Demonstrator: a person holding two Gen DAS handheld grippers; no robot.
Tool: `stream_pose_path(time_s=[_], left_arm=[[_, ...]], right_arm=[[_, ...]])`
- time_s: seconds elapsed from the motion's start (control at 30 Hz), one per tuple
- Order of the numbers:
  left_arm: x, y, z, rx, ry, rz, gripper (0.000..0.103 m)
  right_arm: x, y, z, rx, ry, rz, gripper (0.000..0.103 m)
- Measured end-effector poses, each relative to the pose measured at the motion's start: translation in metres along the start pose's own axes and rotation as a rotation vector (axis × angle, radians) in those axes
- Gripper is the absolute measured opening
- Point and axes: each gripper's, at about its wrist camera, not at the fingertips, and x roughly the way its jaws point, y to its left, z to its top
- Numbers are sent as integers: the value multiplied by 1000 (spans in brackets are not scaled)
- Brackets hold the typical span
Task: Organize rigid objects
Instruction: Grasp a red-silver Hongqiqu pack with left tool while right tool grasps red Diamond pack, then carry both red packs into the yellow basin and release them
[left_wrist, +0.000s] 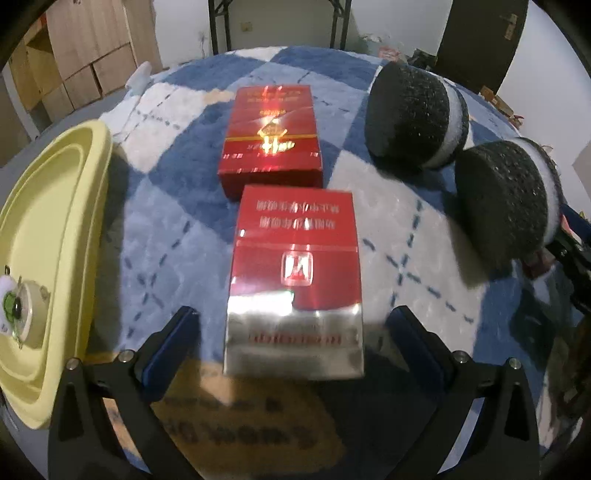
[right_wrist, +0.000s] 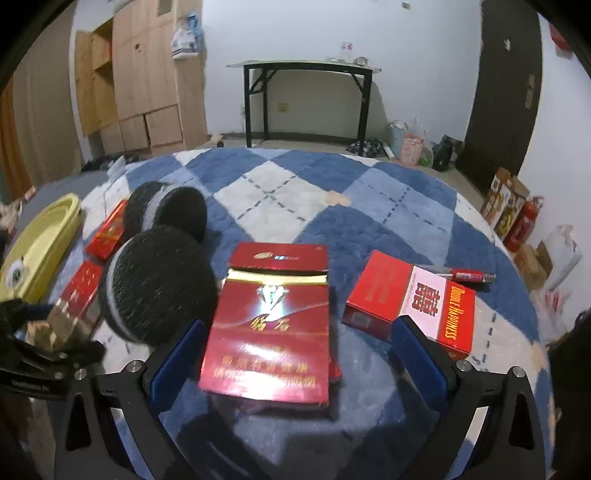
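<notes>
On the blue-and-white checked blanket (right_wrist: 295, 184), my left hand-held gripper (left_wrist: 291, 347) spreads wide around a red-and-silver pack (left_wrist: 295, 280), not touching it. My right hand-held gripper (right_wrist: 295, 354) gapes wide around a red pack (right_wrist: 269, 332). Beyond the blanket's far edge stand a black folding table (right_wrist: 306, 70) and wooden cupboards (right_wrist: 147, 81).

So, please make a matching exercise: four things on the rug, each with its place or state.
1. yellow tray
2. red and silver box
3. Double Happiness box
4. sandwich-cookie toys

a. between the left jaws
b. right of the red boxes
c. left edge of the rug
d. right of the right jaws

Pairs: 1-c, 2-a, 3-d, 4-b
</notes>
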Motion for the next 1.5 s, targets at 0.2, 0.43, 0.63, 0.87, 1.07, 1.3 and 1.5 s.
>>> stream_pose_path(time_s=[0.2,0.43,0.63,0.87,1.07,1.3,1.5], left_arm=[[1,1,2,-2,-18,-6,102],[-11,11,4,-17,-70,-5,58],[-39,14,14,-2,-137,15,58],[-105,27,22,-42,-229,7,58],[-177,50,23,-80,-326,27,58],[-239,80,12,-94,-404,61,58],[-263,114,6,-139,-434,84,58]], right_arm=[[2,-3,-2,-40,1,25,80],[-11,1,-6,-60,-45,62,59],[-30,-13,-3,-12,-85,58,58],[-75,-23,0,37,-146,60,57],[-145,-20,4,25,-230,65,57],[-219,5,16,-17,-318,105,57],[-255,41,21,-40,-356,165,57]])
